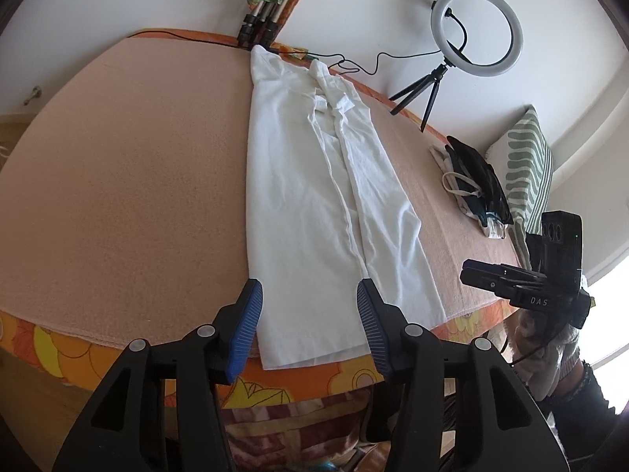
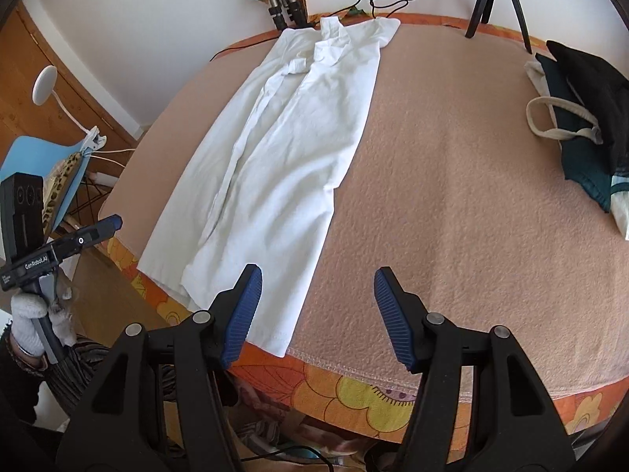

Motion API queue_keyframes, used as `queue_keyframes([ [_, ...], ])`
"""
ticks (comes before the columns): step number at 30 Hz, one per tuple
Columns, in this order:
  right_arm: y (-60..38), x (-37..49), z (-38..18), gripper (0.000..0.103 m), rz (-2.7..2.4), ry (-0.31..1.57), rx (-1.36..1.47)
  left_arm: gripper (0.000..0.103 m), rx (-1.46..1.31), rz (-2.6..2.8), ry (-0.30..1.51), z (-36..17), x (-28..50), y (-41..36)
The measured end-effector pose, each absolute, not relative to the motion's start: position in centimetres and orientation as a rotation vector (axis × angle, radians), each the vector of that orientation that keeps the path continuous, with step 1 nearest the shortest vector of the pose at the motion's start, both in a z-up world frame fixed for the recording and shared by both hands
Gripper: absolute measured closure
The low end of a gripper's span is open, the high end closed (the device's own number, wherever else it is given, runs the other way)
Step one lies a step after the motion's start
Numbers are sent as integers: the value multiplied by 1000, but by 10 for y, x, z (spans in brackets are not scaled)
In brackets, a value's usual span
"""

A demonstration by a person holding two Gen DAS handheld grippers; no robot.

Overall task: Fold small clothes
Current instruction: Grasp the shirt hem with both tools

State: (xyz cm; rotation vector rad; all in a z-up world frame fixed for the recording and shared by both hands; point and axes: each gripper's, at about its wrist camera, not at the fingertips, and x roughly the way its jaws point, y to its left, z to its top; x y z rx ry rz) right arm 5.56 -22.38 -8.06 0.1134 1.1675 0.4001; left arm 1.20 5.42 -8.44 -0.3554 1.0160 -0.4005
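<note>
A white garment (image 1: 310, 196) lies lengthwise on the peach blanket (image 1: 129, 181), its sides folded in to a long strip, hem at the near edge. It also shows in the right wrist view (image 2: 283, 149). My left gripper (image 1: 310, 314) is open and empty, hovering over the hem at the near edge. My right gripper (image 2: 318, 303) is open and empty, just right of the hem's right corner above the blanket (image 2: 452, 196). The right gripper's body shows at the right of the left wrist view (image 1: 526, 279), and the left gripper's body at the left of the right wrist view (image 2: 59, 247).
A pile of dark and light clothes with a tote bag (image 1: 479, 188) (image 2: 582, 126) lies at the right. A ring light on a tripod (image 1: 471, 39) stands at the far edge with cables. A striped pillow (image 1: 526, 165) lies far right. A blue chair (image 2: 51, 169) stands left.
</note>
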Motion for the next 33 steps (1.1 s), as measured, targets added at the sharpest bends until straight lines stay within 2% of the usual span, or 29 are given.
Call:
queue_keyframes([
  [7,-214,44,-107,41,434,1213,121,54,-429,-409,1106,-113,12,65],
  [11,-210,40,-113,46,442,1215,119,57,-469,-422,1115,-117,9,68],
  [14,-203,39,-113,57,451,1209,92,57,-481,-434,1122,-119,9,65],
  [16,-199,37,-113,76,462,1207,73,66,-453,-439,1119,-119,8,61],
  [18,-195,34,-114,89,475,1208,65,87,-423,-450,1109,-119,9,56],
  [20,-195,33,-115,94,485,1216,77,97,-406,-472,1093,-119,9,54],
  [21,-196,33,-115,97,484,1220,88,98,-401,-474,1087,-118,9,55],
  [25,-212,31,-102,99,539,1223,233,99,-408,-466,1051,-112,4,63],
  [28,-212,28,-97,98,521,1192,210,99,-421,-464,1049,-114,3,67],
  [33,-215,34,-118,96,503,1272,229,98,-464,-478,1064,-117,4,69],
])
